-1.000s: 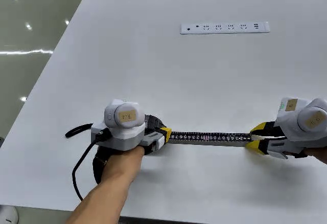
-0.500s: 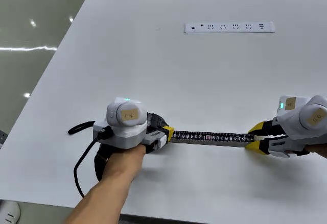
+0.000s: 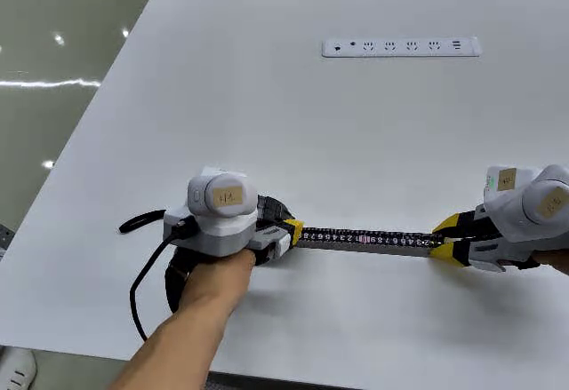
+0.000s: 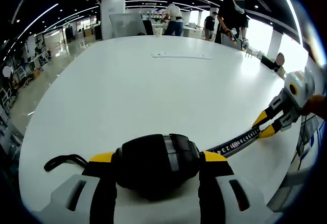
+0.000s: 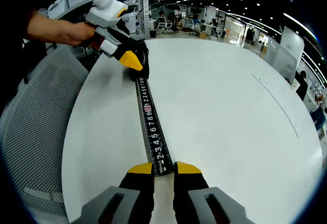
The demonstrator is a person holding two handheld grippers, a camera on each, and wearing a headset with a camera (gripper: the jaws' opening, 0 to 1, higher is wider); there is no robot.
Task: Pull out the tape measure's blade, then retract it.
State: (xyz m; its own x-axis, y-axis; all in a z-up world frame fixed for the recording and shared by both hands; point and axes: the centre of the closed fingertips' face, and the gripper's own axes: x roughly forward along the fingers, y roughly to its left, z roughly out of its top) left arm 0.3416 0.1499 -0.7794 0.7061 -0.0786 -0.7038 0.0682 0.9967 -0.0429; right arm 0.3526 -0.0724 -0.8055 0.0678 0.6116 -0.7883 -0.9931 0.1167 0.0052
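A black tape measure case (image 4: 156, 162) sits clamped between the yellow-tipped jaws of my left gripper (image 3: 283, 232), at the near left of the white table (image 3: 293, 132). Its dark numbered blade (image 3: 364, 239) (image 5: 152, 132) stretches right across the table to my right gripper (image 3: 447, 236), which is shut on the blade's tip (image 5: 163, 169). In the right gripper view the case (image 5: 140, 68) and the left gripper (image 5: 125, 55) lie at the far end of the blade. A black wrist strap (image 3: 140, 223) trails left from the case.
A white power strip (image 3: 401, 47) lies flat at the table's far side. The table's near edge runs just under both hands, and a black cable (image 3: 142, 285) hangs from the left gripper. People stand beyond the table in the left gripper view.
The right gripper has come slightly left with the blade tip, so a little less blade shows between the grippers. The left gripper and case have held still.
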